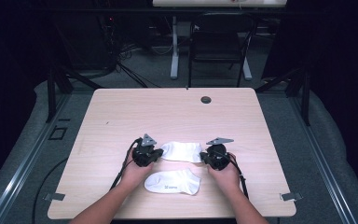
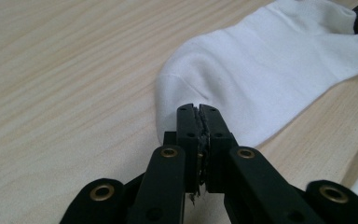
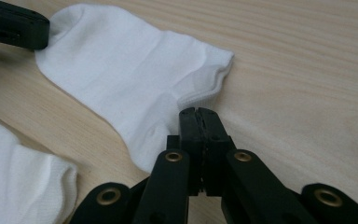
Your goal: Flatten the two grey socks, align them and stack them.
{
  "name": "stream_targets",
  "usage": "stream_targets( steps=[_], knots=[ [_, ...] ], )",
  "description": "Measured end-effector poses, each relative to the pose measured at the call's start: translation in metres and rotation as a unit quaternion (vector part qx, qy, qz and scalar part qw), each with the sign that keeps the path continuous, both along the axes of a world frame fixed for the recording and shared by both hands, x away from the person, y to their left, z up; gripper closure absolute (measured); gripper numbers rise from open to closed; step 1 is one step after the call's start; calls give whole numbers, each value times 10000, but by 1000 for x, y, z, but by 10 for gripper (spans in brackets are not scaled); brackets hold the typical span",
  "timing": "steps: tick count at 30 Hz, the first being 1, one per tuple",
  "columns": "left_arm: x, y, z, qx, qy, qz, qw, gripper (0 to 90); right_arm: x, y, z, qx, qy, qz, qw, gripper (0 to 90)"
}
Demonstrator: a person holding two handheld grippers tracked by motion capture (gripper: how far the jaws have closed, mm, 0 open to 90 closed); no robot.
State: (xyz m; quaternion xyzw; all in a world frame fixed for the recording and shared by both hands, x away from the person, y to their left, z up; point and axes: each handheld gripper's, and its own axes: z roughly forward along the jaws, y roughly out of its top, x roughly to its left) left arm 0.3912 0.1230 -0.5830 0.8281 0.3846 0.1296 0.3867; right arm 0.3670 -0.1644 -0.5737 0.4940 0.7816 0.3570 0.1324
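Two white ankle socks lie on the wooden table [image 1: 121, 116]. The far sock [image 1: 182, 151] stretches flat between my grippers. At its left end, my left gripper [image 1: 157, 153] has its jaws pressed together on the toe edge [image 2: 198, 108], where the fabric creases toward the tips. My right gripper [image 1: 204, 157] is shut at the heel edge just below the cuff [image 3: 198, 112]. The far sock [image 2: 270, 70] [image 3: 121, 70] rests on the table. The near sock [image 1: 172, 182] lies loose in front, between the person's hands.
A cable hole [image 1: 206, 99] sits near the table's far edge. Behind the table stand a black chair [image 1: 216, 42] and a white desk leg [image 1: 174, 46]. The near sock [image 3: 18, 186] lies close to my right gripper's left side.
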Motion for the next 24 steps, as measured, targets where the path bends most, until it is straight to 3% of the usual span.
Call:
stream_targets(
  steps=[3, 12, 19, 22, 24],
  knots=[
    [-2, 3, 3, 136, 42, 15, 9999, 897, 0, -2, 0, -41, 14, -22, 10000, 900],
    [-12, 19, 2, 32, 112, 17, 9999, 900, -2, -2, 1, 52, 14, -48, 10000, 900],
    [-12, 22, 1, -31, 137, -25, 9999, 900, -8, 18, 9, 287, -361, 265, 9986, 856],
    [-13, 23, 1, -40, 124, -47, 9999, 900, -9, 28, 9, 133, -558, 473, 9972, 837],
    [-13, 23, 0, -54, 101, -45, 9999, 899, -5, 32, 3, -81, -428, 447, 9980, 836]
  ],
)
